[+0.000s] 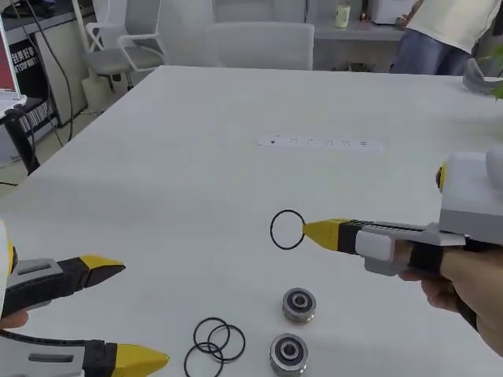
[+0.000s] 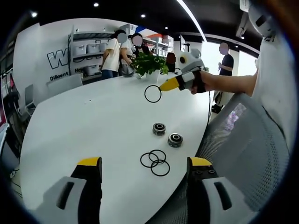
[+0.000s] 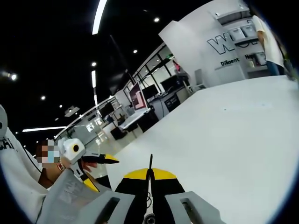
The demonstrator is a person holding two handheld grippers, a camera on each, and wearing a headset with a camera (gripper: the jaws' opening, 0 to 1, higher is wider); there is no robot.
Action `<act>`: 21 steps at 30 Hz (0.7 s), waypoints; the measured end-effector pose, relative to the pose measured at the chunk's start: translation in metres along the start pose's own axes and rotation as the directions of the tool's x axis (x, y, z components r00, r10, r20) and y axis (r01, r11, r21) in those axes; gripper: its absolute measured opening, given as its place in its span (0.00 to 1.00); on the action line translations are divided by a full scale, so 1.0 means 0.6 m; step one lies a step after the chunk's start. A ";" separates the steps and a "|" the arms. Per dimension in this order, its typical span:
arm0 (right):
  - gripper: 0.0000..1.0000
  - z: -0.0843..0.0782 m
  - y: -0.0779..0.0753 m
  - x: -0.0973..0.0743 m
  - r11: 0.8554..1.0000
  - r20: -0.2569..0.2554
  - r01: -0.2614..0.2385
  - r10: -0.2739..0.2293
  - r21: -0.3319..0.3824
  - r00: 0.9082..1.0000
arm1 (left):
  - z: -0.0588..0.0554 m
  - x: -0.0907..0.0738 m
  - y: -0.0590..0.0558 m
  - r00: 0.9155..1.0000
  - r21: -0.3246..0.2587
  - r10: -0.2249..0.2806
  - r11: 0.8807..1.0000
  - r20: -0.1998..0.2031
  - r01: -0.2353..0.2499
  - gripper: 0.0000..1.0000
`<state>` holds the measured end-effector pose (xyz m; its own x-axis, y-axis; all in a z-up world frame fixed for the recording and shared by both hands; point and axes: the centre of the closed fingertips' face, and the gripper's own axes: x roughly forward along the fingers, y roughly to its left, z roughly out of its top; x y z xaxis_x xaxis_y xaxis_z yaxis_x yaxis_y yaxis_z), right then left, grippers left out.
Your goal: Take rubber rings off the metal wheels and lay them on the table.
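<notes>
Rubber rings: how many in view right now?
4. One rubber ring hangs pinched in the right tool, above the table. Three rings lie overlapping on the table beside the two metal wheels. Whether either wheel carries another is too small to tell.

Head view: above and behind left claw (image 1: 144, 314) and right claw (image 1: 306, 231), looking down at the surface (image 1: 196, 157).
Left claw view: low, toward right claw.
Right claw view: rolled, toward left claw.
Shared: surface.
</notes>
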<state>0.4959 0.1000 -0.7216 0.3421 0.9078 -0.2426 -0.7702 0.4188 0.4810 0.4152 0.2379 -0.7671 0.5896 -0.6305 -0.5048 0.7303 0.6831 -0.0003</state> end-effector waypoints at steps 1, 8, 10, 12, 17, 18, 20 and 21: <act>0.00 0.000 0.002 0.001 1.000 -0.001 -0.005 0.005 0.001 1.000 | 0.000 0.000 0.000 1.000 -0.005 -0.002 1.000 0.001 0.002 0.72; 0.00 -0.002 0.017 0.007 1.000 -0.008 -0.029 0.029 0.000 1.000 | -0.001 0.001 0.001 1.000 -0.024 -0.001 1.000 0.015 0.002 0.71; 0.00 -0.006 0.023 0.011 0.999 -0.019 -0.036 0.036 -0.008 0.999 | 0.000 0.002 0.000 1.000 -0.032 -0.006 0.999 0.020 0.007 0.71; 0.00 -0.008 0.030 0.015 0.999 -0.026 -0.047 0.047 -0.013 0.999 | 0.000 0.002 0.000 1.000 -0.032 -0.005 0.999 0.024 0.006 0.72; 0.00 -0.019 0.040 0.023 0.998 -0.055 -0.065 0.064 -0.023 0.996 | 0.000 0.003 -0.002 1.000 -0.029 -0.008 1.000 0.026 0.009 0.73; 0.00 -0.021 0.041 0.025 0.997 -0.060 -0.068 0.066 -0.024 0.996 | 0.001 0.003 -0.002 1.000 -0.027 -0.009 1.000 0.026 0.010 0.73; 0.00 -0.026 0.047 0.029 0.997 -0.072 -0.079 0.078 -0.022 0.994 | 0.001 0.003 -0.003 1.000 -0.022 -0.011 1.000 0.027 0.011 0.74; 0.00 -0.029 0.049 0.031 0.996 -0.078 -0.083 0.081 -0.023 0.994 | 0.001 0.003 -0.003 1.000 -0.021 -0.012 1.000 0.028 0.013 0.74</act>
<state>0.4704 0.1291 -0.7265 0.2352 0.9343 -0.2680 -0.8079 0.3412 0.4804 0.4153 0.2349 -0.7674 0.5901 -0.6487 -0.4805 0.7304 0.6826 -0.0246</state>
